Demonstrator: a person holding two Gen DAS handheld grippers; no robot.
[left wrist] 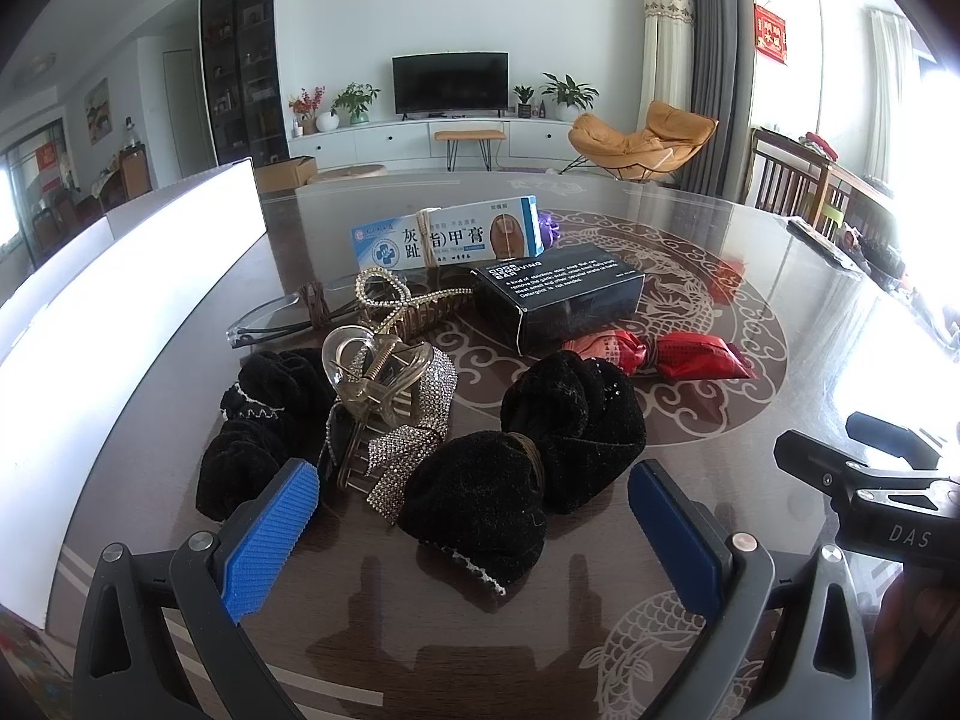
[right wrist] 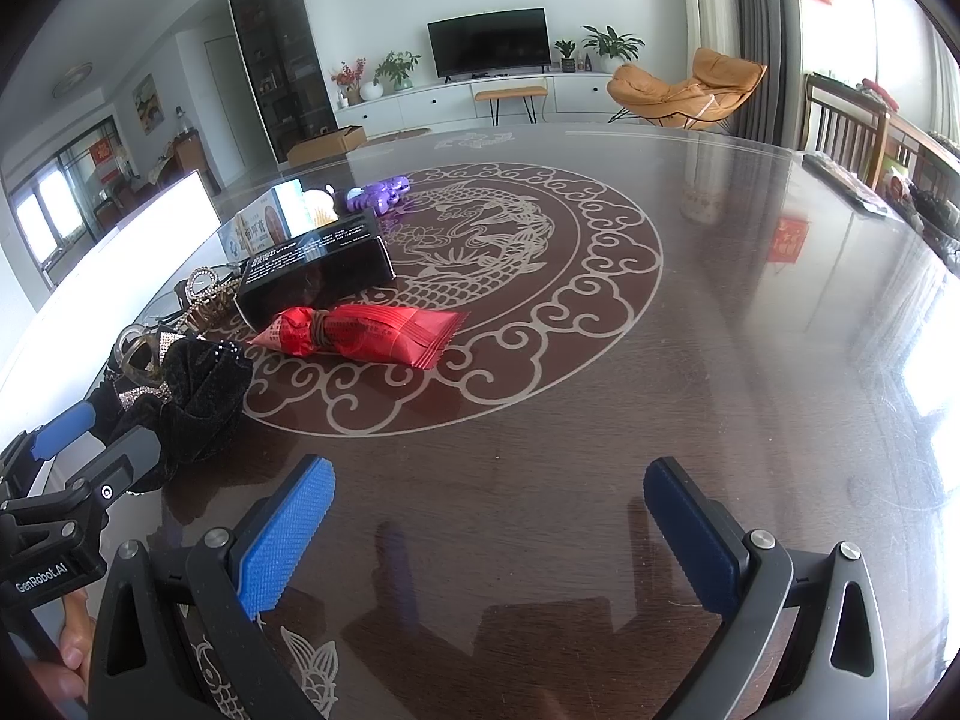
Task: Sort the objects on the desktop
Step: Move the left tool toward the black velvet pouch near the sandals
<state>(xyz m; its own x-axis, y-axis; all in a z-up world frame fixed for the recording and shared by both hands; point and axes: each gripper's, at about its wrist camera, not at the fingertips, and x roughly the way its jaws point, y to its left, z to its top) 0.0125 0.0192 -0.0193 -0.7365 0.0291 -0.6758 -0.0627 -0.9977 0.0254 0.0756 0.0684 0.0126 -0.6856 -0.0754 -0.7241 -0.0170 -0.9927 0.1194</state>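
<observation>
- A black velvet scrunchie [left wrist: 522, 468] lies nearest on the dark table [right wrist: 720, 330], between the spread blue pads of the left gripper [left wrist: 474, 534], which grips nothing.
- Just beside it: a clear claw clip [left wrist: 375, 372] on a rhinestone bow [left wrist: 414, 438], and another black scrunchie [left wrist: 264, 420].
- Behind sit glasses [left wrist: 270, 318], a black box [left wrist: 564, 294] (soap, by its label), a red wrapped snack [right wrist: 360, 330] and a blue-white ointment carton [left wrist: 444, 234].
- The right gripper [right wrist: 489, 534] hovers spread wide over bare tabletop, empty.

Two boxes [left wrist: 558, 294], two scrunchies [left wrist: 522, 480].
</observation>
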